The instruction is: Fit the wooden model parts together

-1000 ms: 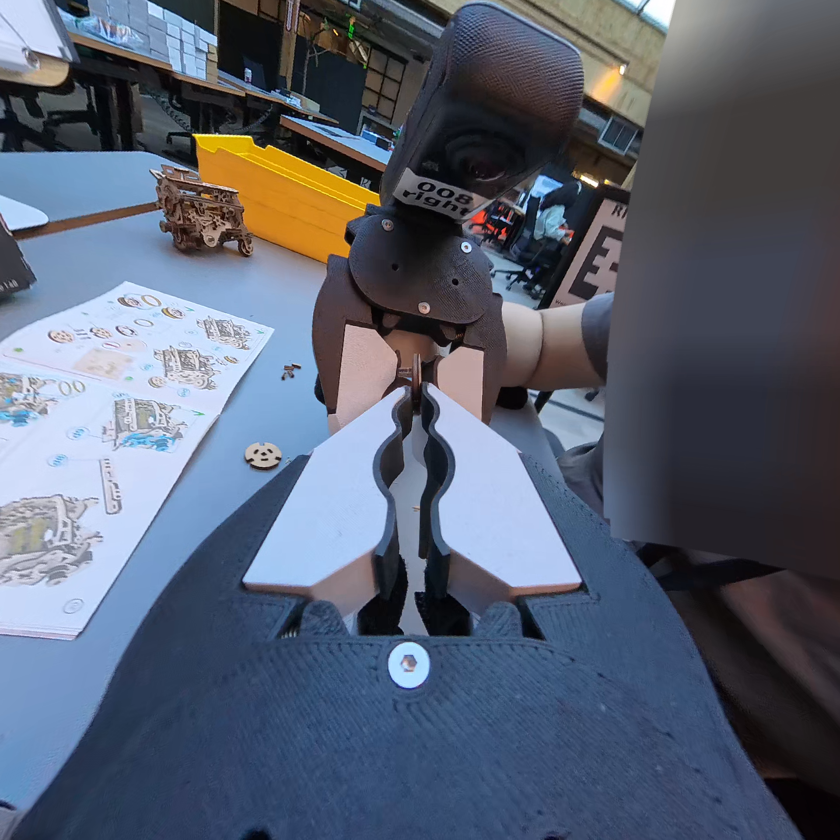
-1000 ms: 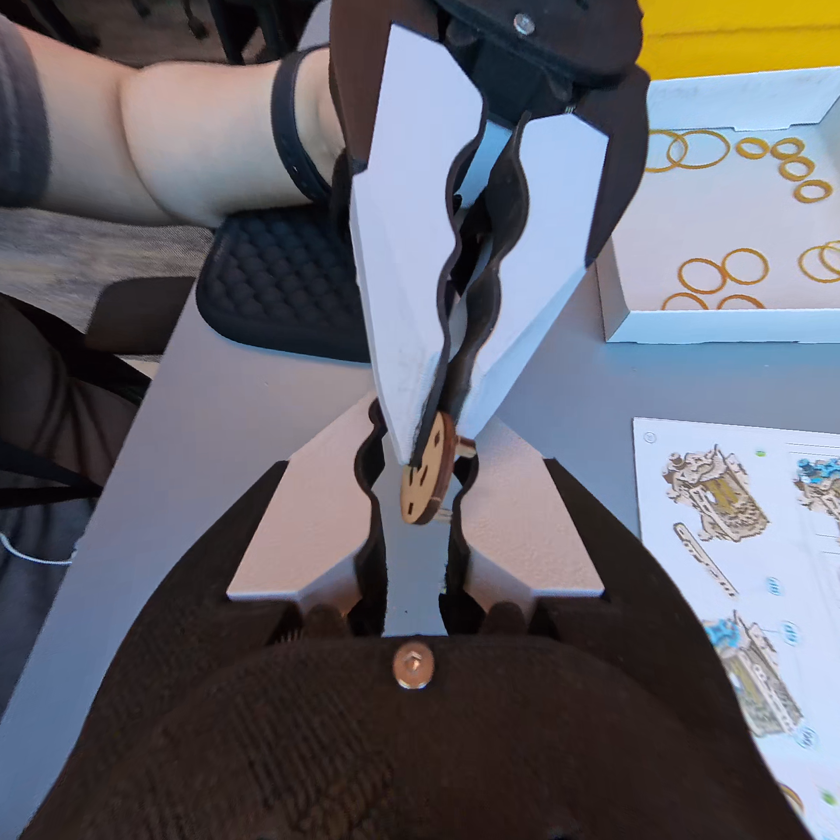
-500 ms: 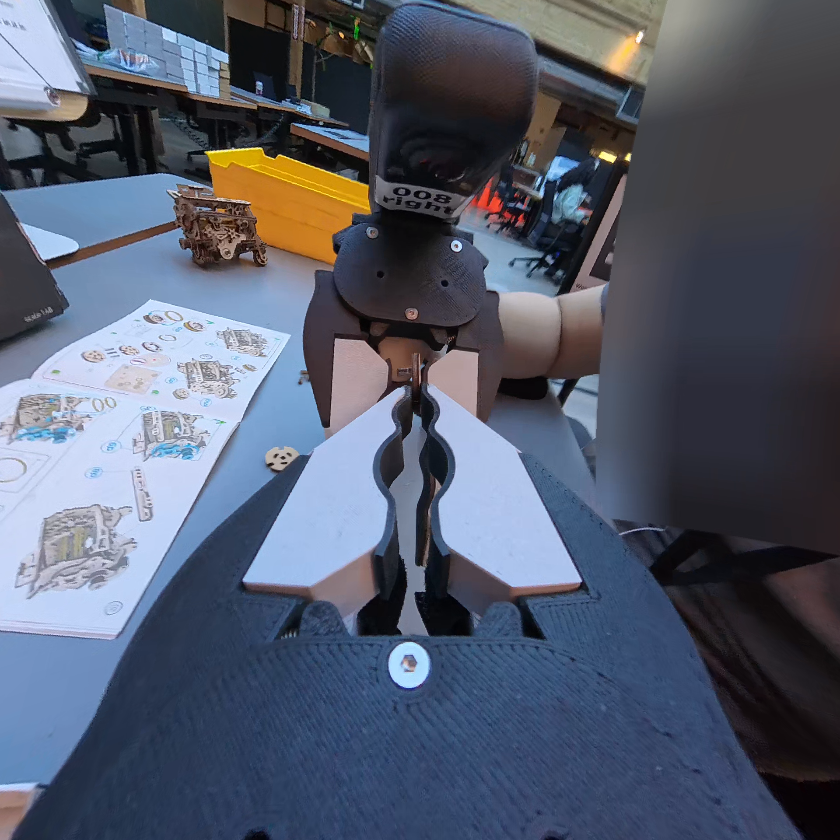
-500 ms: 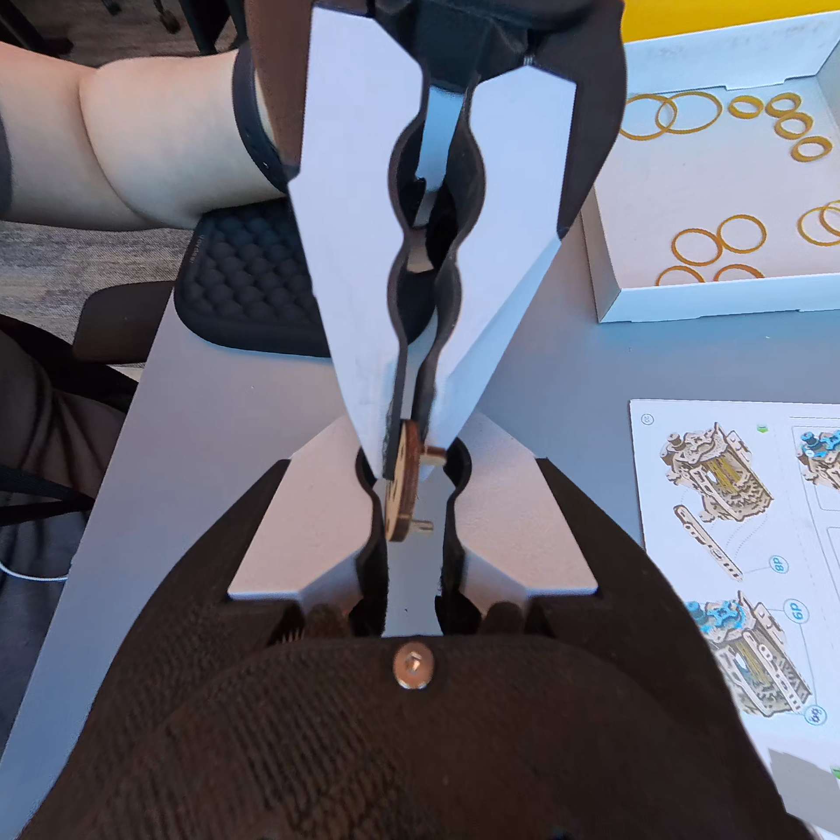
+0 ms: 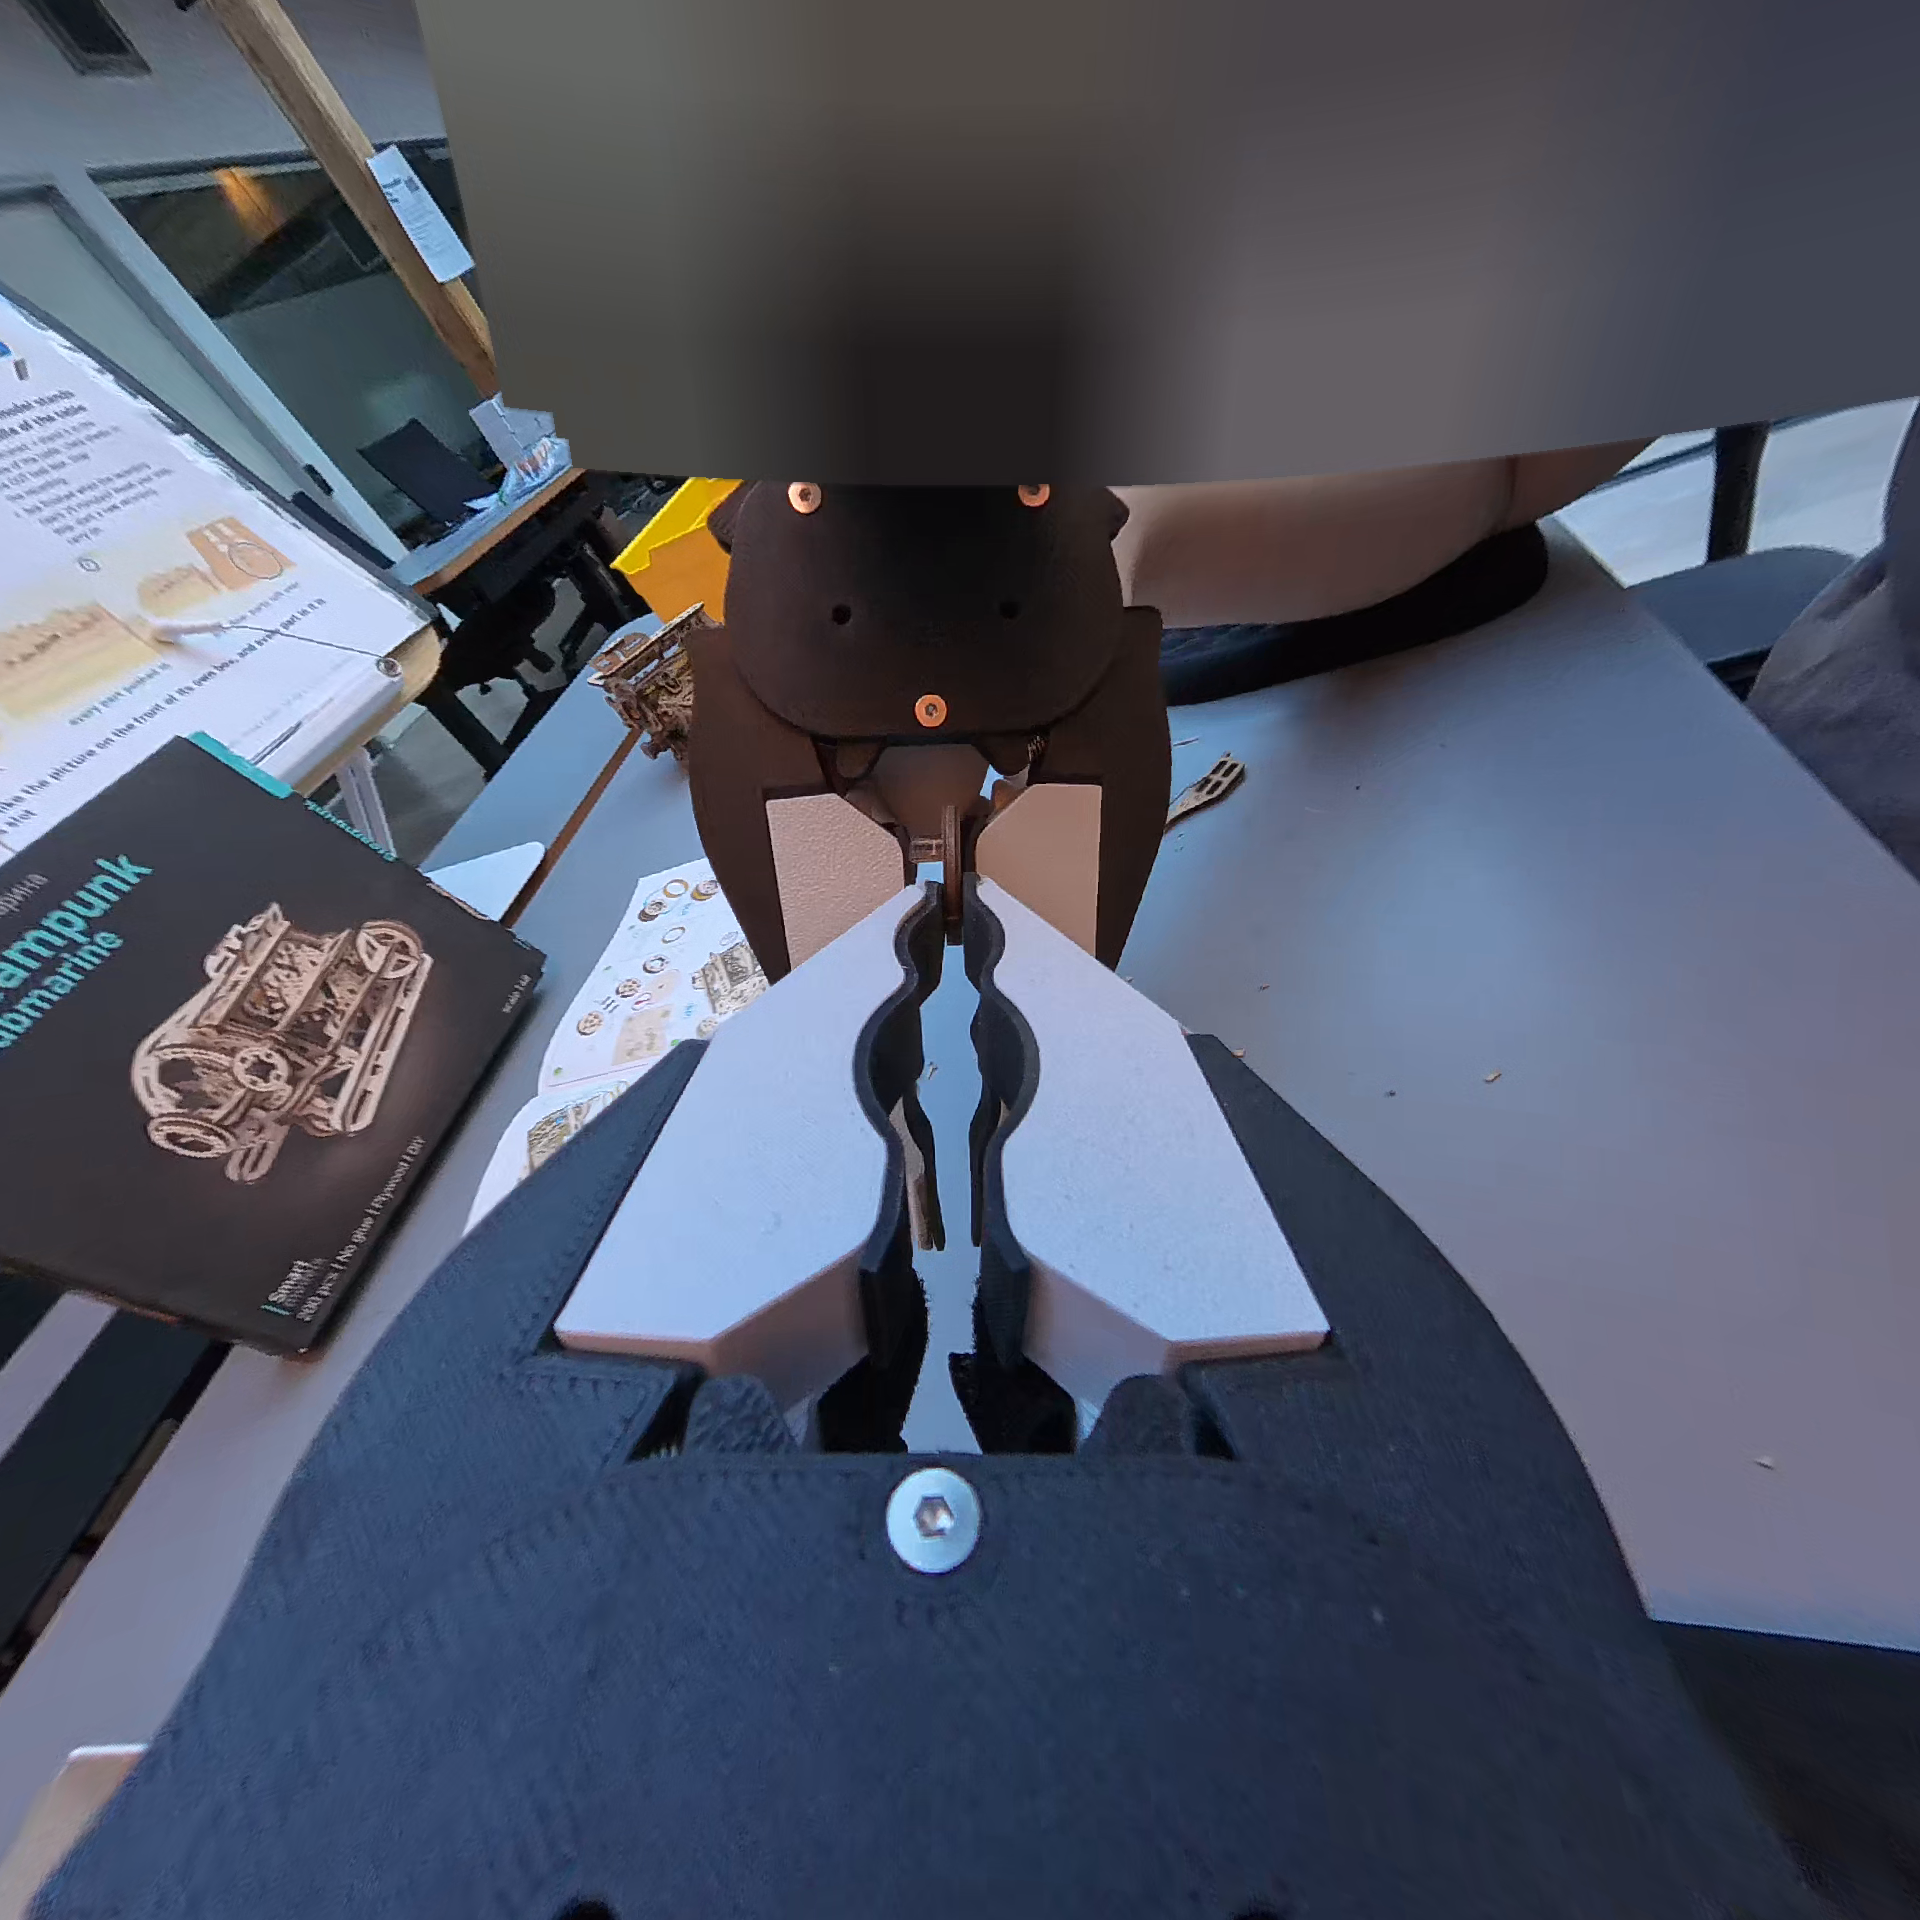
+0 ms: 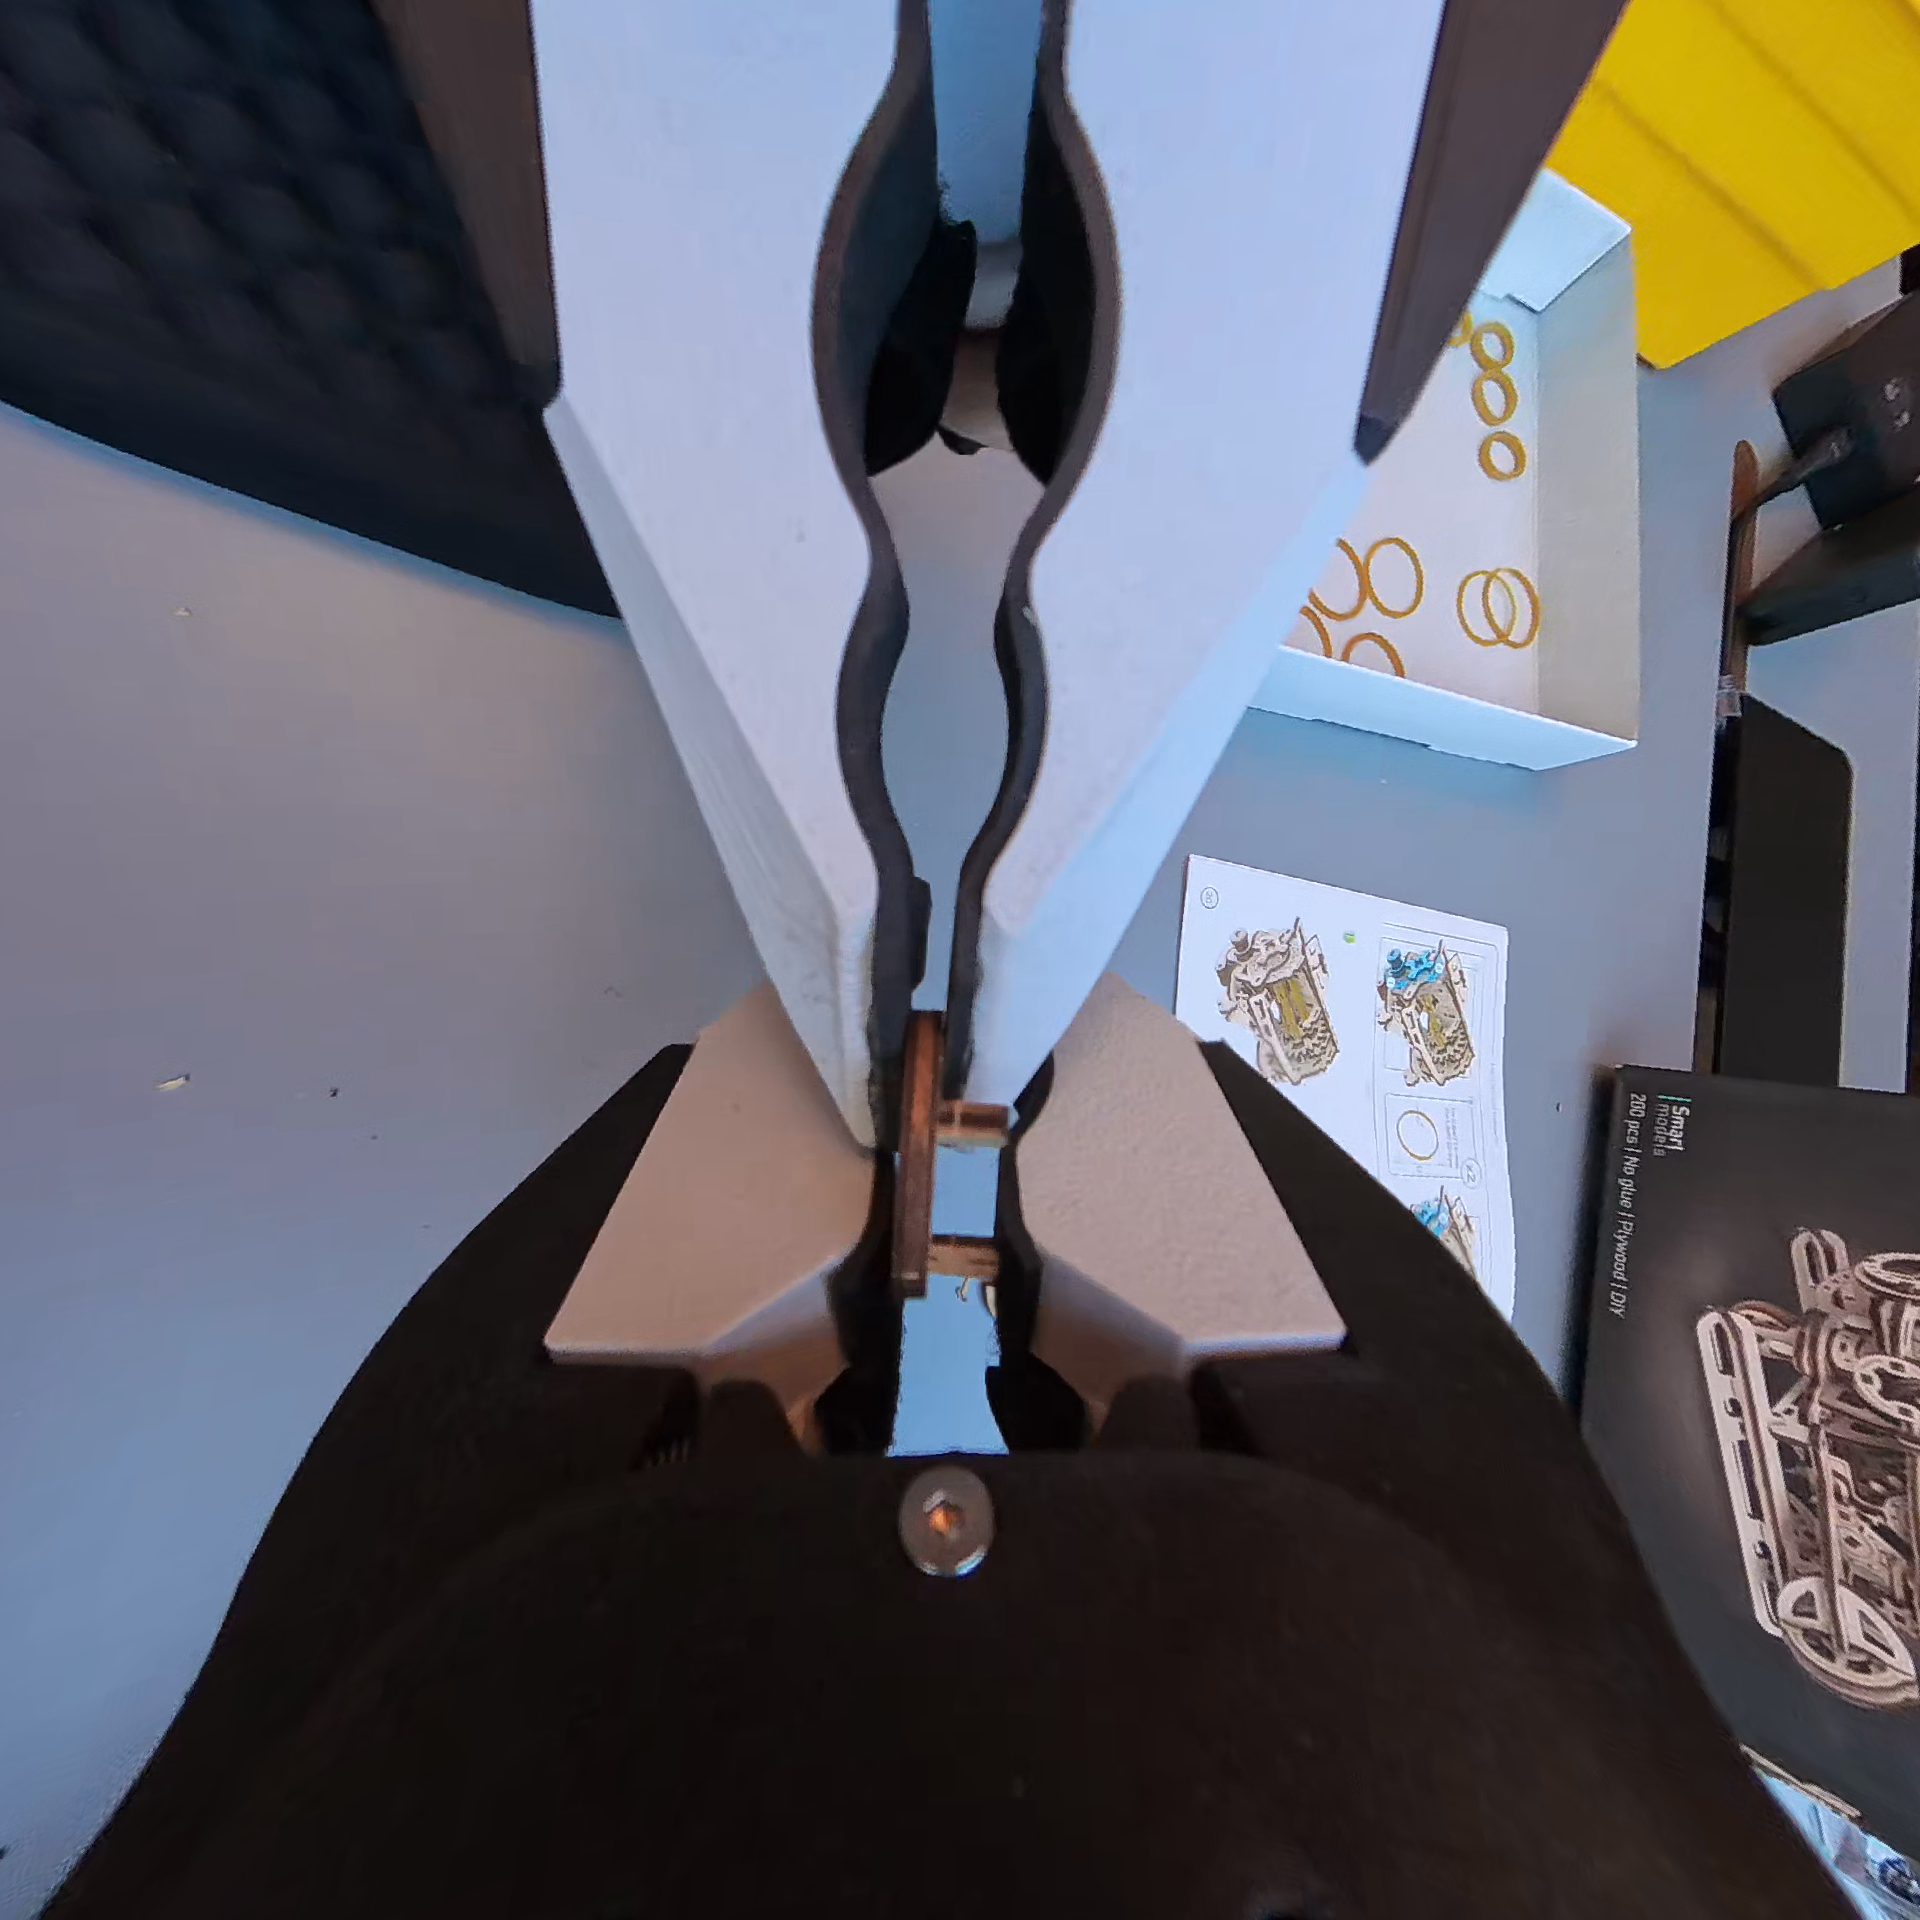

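Wooden disc (image 6: pixel 914 1164) stands edge-on, pinched in your left gripper (image 6: pixel 928 1023) tips, its two pegs (image 6: pixel 966 1259) pointing sideways from the disc between your right gripper (image 6: pixel 940 1226) fingers, which sit narrow around it.

Both tools (image 5: pixel 947 914) (image 6: pixel 940 1195) clamped, tip to tip

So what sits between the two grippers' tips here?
A round wooden disc with short pegs, seen edge-on in the right wrist view. The left gripper pinches its upper rim; its lower part sits within the right gripper.
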